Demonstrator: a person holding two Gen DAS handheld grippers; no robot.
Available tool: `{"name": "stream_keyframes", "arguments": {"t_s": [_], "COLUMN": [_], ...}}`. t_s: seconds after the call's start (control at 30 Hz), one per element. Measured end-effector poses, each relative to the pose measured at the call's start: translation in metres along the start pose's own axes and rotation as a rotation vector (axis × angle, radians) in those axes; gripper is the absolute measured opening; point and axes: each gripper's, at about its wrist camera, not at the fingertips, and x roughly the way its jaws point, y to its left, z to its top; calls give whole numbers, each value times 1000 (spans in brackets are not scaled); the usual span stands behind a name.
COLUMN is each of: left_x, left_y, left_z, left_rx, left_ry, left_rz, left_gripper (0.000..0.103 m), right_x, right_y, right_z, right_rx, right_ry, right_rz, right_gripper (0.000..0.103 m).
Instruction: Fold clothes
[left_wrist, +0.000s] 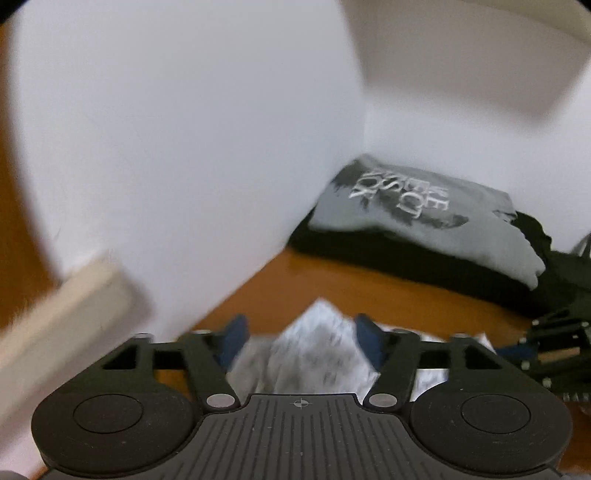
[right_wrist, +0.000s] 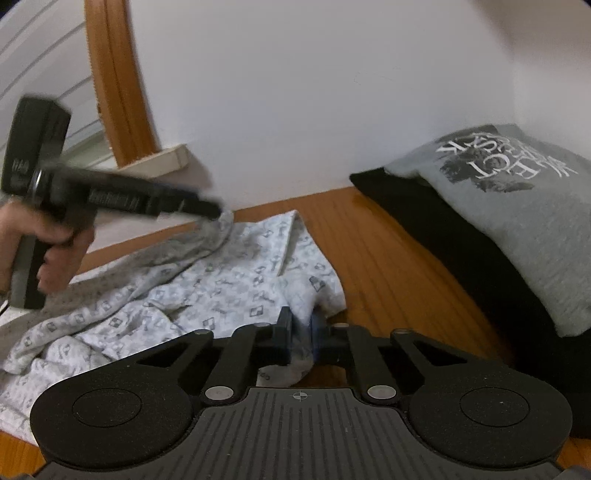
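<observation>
While blur smears both views | left hand-held gripper (left_wrist: 301, 338) spread apart around patterned shirt (right_wrist: 236, 266) | right hand-held gripper (right_wrist: 301, 326) clamped on its hem | tabletop (right_wrist: 388, 258) partly hidden.

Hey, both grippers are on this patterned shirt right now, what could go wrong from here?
1. The right gripper pinches only a small edge of the patterned shirt, so the fabric may slip out if pulled.
2. In the left wrist view the left gripper looks open around the cloth; lifting now could drop that side.
3. The folded gray shirt on the black clothes sits close by; a wide swing might knock the stack.
</observation>
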Motion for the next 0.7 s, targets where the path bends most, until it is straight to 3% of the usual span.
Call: {"name": "stream_keyframes", "arguments": {"t_s": [0.13,0.27,0.3,0.37,0.4,0.5,0.7], "left_x": [44,72,76,81,79,57,-54], "left_y": [-16,-20,-20,-17,-13,-2,26], "left_z": [16,21,21,20,19,20,-16], "left_rx": [54,40,32,2,-17,-51,-202], "left_ry": [129,173,175,183,186,119,-41], "left_rz": [1,-1,-8,-17,-15,3,48], "left_gripper": [77,73,65,29,5,5,5], "right_x": [-7,-19,-22,-28,-31,-38,-59], "right_y": [1,9,13,21,25,33,57], "right_z": [0,3,4,5,6,9,19], "right_rx": [14,6,-8,-56,-78,-106,-138], "right_ry": [-50,-119,-137,-159,-168,-173,-195], "right_rz": [30,88,103,123,127,146,220], "right_gripper": [6,5,5,5,5,5,4]}}
